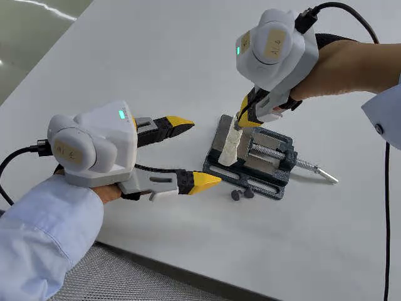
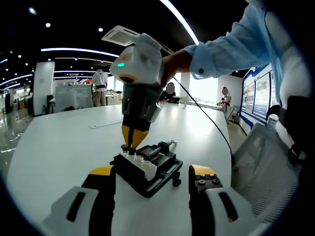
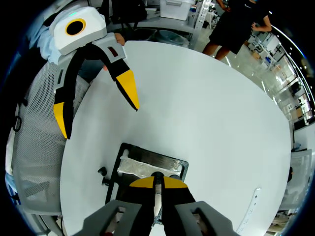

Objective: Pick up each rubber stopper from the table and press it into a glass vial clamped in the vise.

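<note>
Nearest, left gripper (image 1: 202,152) wide open and empty above table (image 1: 156,50), apart from vise (image 1: 269,169). Just beside vise's near edge, two stoppers (image 1: 242,194) loose on table, not yet picked up, so at least two pressings likely left. Farther on, right gripper (image 1: 241,122) pointing down, closed on a dark stopper (image 3: 157,175) right over vials (image 1: 229,147) clamped in vise, seemingly mid-press; number of vials already plugged impossible to tell.

The head view looks steeply down from the near edge of the counter (image 1: 156,56) onto the vise (image 1: 263,164). The left gripper view faces it low from the left; the right gripper view looks straight down, close above. All three share the vise.
</note>
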A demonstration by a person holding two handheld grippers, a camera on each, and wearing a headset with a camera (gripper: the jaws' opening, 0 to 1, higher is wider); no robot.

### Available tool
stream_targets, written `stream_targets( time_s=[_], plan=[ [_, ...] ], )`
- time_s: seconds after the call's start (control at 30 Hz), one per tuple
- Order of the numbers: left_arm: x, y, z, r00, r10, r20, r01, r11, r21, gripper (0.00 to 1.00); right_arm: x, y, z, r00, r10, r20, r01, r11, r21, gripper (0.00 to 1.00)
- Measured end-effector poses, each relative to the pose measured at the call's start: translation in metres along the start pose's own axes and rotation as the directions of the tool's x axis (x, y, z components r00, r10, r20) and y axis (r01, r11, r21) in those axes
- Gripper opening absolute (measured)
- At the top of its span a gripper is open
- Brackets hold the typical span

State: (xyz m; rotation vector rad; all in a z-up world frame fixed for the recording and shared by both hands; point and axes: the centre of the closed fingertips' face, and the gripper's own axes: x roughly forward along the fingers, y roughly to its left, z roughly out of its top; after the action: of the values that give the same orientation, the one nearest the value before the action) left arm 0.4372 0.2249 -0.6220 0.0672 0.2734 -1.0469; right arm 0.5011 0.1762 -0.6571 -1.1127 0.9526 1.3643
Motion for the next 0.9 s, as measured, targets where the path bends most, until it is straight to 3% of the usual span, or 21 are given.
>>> stream_targets(
  time_s=[0.9],
  plan=[
    [-0.0015,0.0082,0.0028,0.9995,0.031,0.01,-0.031,0.999,-0.013,0.61,0.003,0.001,0.0005,0.9992,-0.012,-0.037,0.012,1.0,-0.011,0.0]
  ],
)
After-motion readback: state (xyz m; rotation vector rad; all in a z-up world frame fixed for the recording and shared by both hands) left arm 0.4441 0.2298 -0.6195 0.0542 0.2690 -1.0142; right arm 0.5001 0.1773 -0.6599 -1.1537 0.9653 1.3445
